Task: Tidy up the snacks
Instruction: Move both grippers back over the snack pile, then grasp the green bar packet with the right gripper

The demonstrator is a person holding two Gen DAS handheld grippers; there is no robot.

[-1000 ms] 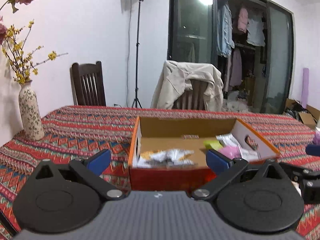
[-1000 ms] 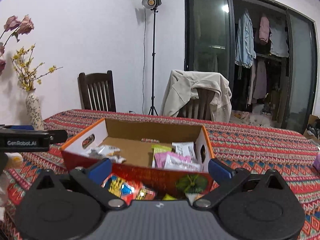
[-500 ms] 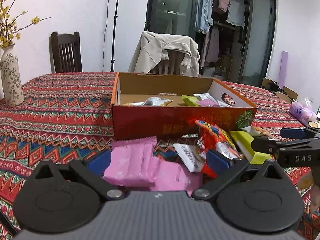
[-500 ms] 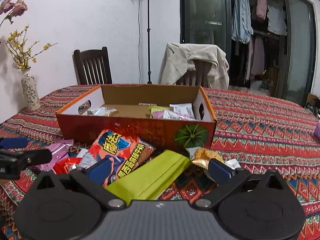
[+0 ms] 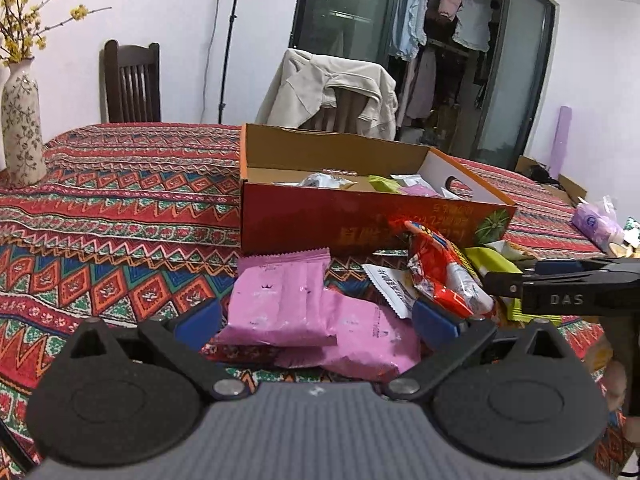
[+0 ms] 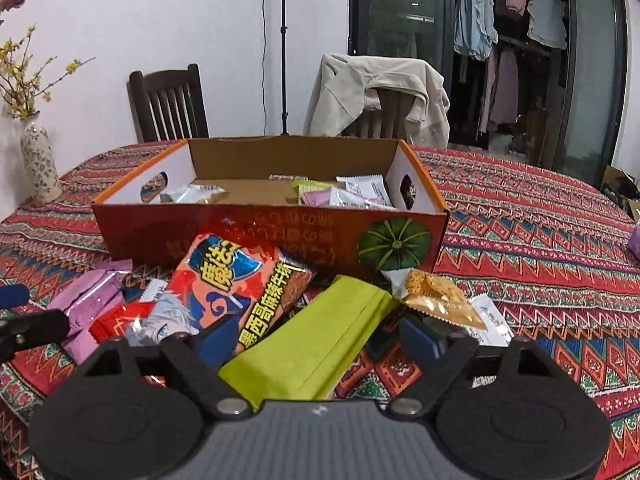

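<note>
1. Vase [image 5: 22, 128] with yellow sprigs sits far left on the patterned tablecloth [image 5: 120, 184], well apart from everything else.
2. My left gripper [image 5: 316, 320] hangs low over the pile, jaws apart. Two pink packets [image 5: 280, 300] lie stacked between the blue pads. I see no pad pressing on them, so no grip.
3. Just right of the pink stack: a white sachet [image 5: 390, 284], then a red-and-silver packet [image 5: 440, 272] lying partly over it.
4. Cardboard box [image 6: 256, 236], orange rim, pumpkin print on the near wall, stands behind the pile. A few snacks are already inside: a silver packet at its left end, pale green, pink and white ones at its right end.
5. Big orange noodle bag [image 6: 240, 280] leans at the box's near wall, over the red packet's end.
6. My right gripper [image 6: 316, 340] is low over the right half of the pile, jaws closing. The lime-green pouch [image 6: 316, 340] lies between the pads, slanted, near end toward me. Left pad is just beside its edge; the right pad stands clear of it. Nothing clamped.
7. Gold crinkly sachet [image 6: 436, 300] lies just beyond the right pad, touching the pouch's far corner. White sachet [image 6: 490, 320] is under and right of it.
8. Lilac tissue pack [image 5: 596, 228] sits far right on the cloth.
</note>
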